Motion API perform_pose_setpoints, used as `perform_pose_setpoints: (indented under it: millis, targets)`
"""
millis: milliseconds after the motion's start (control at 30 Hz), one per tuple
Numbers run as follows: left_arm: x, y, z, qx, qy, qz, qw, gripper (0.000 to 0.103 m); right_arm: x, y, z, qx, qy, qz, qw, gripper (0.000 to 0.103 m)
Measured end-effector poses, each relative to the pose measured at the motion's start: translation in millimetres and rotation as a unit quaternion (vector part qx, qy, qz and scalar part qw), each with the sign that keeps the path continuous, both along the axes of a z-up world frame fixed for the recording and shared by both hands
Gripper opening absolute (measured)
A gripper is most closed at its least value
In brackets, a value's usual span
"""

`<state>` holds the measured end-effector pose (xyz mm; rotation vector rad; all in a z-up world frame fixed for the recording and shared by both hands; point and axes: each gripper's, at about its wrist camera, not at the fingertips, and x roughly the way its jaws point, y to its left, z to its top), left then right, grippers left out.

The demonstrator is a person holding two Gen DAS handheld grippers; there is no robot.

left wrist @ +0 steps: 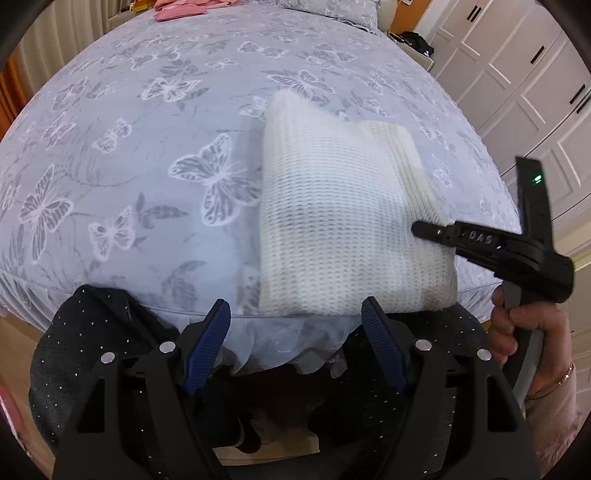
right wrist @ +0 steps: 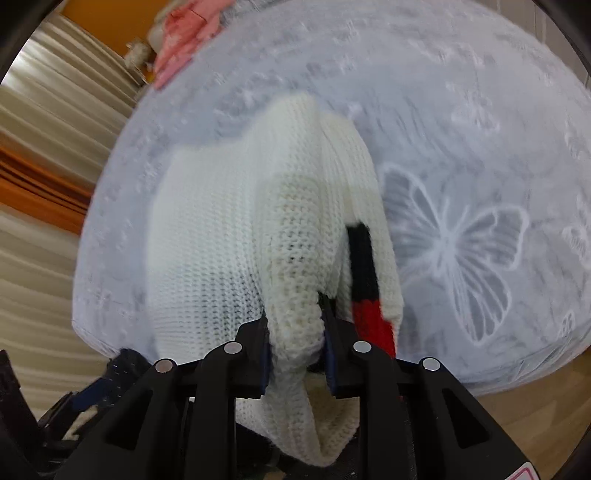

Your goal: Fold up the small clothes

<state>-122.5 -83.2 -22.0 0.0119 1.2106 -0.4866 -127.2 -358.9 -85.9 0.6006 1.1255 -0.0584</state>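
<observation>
White knit garment (left wrist: 347, 221) lies on the bed (left wrist: 147, 155) near its front edge, already doubled over into a rough rectangle. A black/red band (right wrist: 364, 273) shows along one edge in the right wrist view.

R gripper (right wrist: 295, 332): jaws narrow, clamped on a thick bunch of the knit at the near right edge; fabric spills through and hangs below the jaws. L gripper (left wrist: 295, 325): jaws wide, nothing between them, hovering over the bed's front edge just short of the garment's near-left corner.

Step in hand, as I read it: carrying the gripped edge across for the next fold.

To do it well:
- Keep R grip firm but don't yank. It's a loose, stretchy knit, so it'll sag and distort if pulled hard.
- Lift only enough to clear the layer below, then sweep across and lay edge on edge.
- Bring L in to pin or grip the near-left corner first, otherwise the whole stack prob slides w/ the pull on the smooth bedspread.
- Grip is a bunch, not a clean edge, so expect a lump at release; open R slowly and smooth outward.
- Watch the overhang at the bed edge, as the garment could slip off toward the floor.

Right wrist view is motion-blurred, so how many layers R holds is hard to say; looks like more than one.

Pink clothes (left wrist: 177, 9) lie at the bed's far end, well apart.
</observation>
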Motion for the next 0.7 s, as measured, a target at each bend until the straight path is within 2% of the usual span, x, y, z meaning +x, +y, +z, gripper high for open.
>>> perform_pose_setpoints:
  millis: [133, 167, 267, 367, 467, 567, 700]
  targets:
    - [6, -6, -2, 0.000, -0.004, 0.000, 1.0000, 0.072, 7, -3, -14, -0.028, 0.025, 0.025, 0.999, 0.029]
    - [10, -7, -3, -0.004, 0.000, 0.003, 1.0000, 0.072, 8, -3, -11, -0.025, 0.019, 0.024, 0.999, 0.032]
    - [30, -5, -8, -0.025, 0.014, 0.027, 0.9992, 0.073, 4, -9, 10, -0.047, -0.010, 0.013, 0.999, 0.051]
    - [48, -11, -12, -0.027, 0.021, 0.039, 0.9987, 0.073, 16, -18, 12, -0.066, -0.015, 0.014, 0.998, 0.058]
    - [63, -22, -13, -0.022, 0.017, 0.041, 0.9988, 0.073, 33, -25, 2, -0.056, -0.001, 0.014, 0.998, 0.060]
    - [71, -30, -11, -0.016, 0.003, 0.039, 0.9991, 0.073, 43, -23, -9, -0.044, 0.005, 0.019, 0.999, 0.068]
    - [77, -36, -15, -0.010, 0.007, 0.032, 0.9994, 0.073, 51, -17, -30, -0.028, 0.027, 0.019, 0.999, 0.067]
